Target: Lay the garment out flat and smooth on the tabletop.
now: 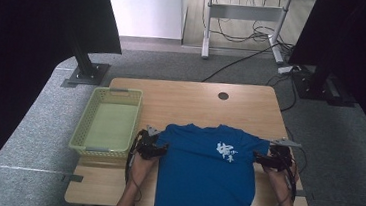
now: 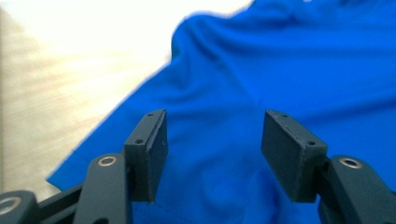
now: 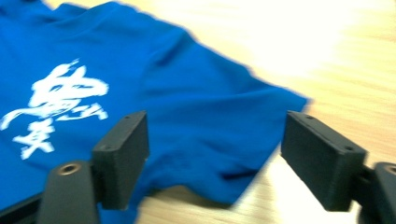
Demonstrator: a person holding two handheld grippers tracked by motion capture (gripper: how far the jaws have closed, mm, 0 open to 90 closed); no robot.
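Observation:
A blue T-shirt [image 1: 205,172] with a white print [image 1: 227,151] lies flat on the wooden table [image 1: 186,101], its hem at the near edge. My left gripper [image 1: 158,150] is at the shirt's left sleeve, jaws open above the blue cloth [image 2: 280,70] with nothing pinched. My right gripper [image 1: 261,159] is at the right sleeve. Its jaws stand open over the sleeve's edge [image 3: 261,107], one pad [image 3: 122,156] above the cloth, the other [image 3: 322,158] above bare wood. The print [image 3: 60,105] shows at the left of the right gripper view.
A pale green plastic basket [image 1: 107,122] stands empty on the table's left side, close to my left gripper. A round cable hole [image 1: 223,95] sits near the far edge. Black stands [image 1: 86,69] and cables lie on the floor beyond.

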